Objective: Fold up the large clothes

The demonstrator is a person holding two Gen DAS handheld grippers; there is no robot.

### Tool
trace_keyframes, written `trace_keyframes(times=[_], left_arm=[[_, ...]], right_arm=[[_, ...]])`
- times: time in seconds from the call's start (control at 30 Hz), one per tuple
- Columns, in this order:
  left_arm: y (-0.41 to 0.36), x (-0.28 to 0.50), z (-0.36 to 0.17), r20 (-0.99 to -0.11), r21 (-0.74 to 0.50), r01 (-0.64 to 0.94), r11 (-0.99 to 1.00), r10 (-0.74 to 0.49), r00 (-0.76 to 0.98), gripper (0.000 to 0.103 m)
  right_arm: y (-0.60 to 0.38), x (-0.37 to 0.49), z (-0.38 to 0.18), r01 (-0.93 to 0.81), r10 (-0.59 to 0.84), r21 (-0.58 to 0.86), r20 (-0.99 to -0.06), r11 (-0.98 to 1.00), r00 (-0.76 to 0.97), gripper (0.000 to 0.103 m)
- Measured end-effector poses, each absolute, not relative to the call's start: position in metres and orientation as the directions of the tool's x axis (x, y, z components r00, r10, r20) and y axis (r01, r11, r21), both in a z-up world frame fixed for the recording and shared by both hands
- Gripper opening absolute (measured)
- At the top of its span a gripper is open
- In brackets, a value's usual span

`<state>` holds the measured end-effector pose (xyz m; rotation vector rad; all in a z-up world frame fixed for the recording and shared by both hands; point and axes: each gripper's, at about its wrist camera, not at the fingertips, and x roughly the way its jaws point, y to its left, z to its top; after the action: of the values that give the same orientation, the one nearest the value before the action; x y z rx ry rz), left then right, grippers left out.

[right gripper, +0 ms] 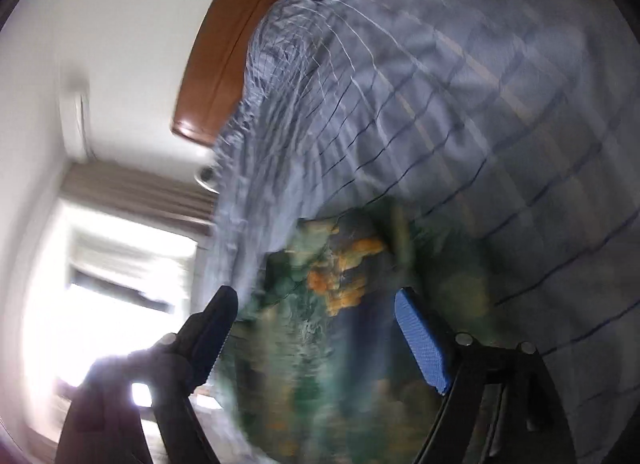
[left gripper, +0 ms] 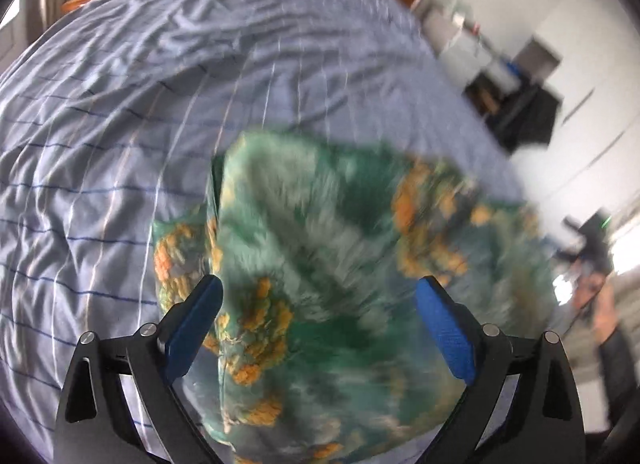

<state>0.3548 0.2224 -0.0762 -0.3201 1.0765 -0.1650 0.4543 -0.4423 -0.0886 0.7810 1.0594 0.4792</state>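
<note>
Left gripper (left gripper: pixel 318 290) is seen spread wide over the garment (left gripper: pixel 320 264), pads clear of the cloth; right gripper (right gripper: pixel 316 302) likewise agape, nothing pinched. A release after a fold is judged to be the step in hand; next, a fresh edge or corner would need to be found and pinched by both grippers. The garment, green with orange blotches, soft and rumpled, is lying bunched on the near part of the bed (left gripper: pixel 120 124), whose blue striped cover is creased. Headboard (right gripper: pixel 224 64) is seen beyond.
</note>
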Motion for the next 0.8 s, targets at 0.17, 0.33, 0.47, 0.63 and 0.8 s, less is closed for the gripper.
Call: trace_keyframes(times=[0.17, 0.33, 0.47, 0.63, 0.8], left_arm=[[0.211, 0.375, -0.109, -0.887, -0.229, -0.071, 0.971, -0.178, 0.427, 0.094], [0.218, 0.37, -0.11, -0.896, -0.208, -0.127, 0.97, -0.136, 0.424, 0.012], [0.221, 0.363, -0.088, -0.87, -0.198, -0.122, 0.973, -0.117, 0.478, 0.008], [0.22, 0.385, -0.05, -0.82, -0.169, -0.133, 0.977, -0.064, 0.569, 0.008], [0.207, 0.423, -0.053, -0.79, -0.025, -0.168, 0.986, 0.084, 0.607, 0.008]], right_arm=[[-0.409, 0.46, -0.097, -0.107, 0.494, 0.49, -0.794, 0.865, 0.356, 0.083], [-0.376, 0.453, -0.099, -0.196, 0.374, 0.32, -0.833, 0.927, 0.407, 0.023], [-0.356, 0.44, -0.073, -0.241, 0.261, 0.156, -0.825, 0.958, 0.501, 0.014], [-0.343, 0.437, -0.017, -0.264, 0.19, 0.015, -0.734, 0.964, 0.653, 0.013], [-0.325, 0.464, 0.017, -0.236, 0.124, -0.087, -0.649, 0.968, 0.75, 0.013]])
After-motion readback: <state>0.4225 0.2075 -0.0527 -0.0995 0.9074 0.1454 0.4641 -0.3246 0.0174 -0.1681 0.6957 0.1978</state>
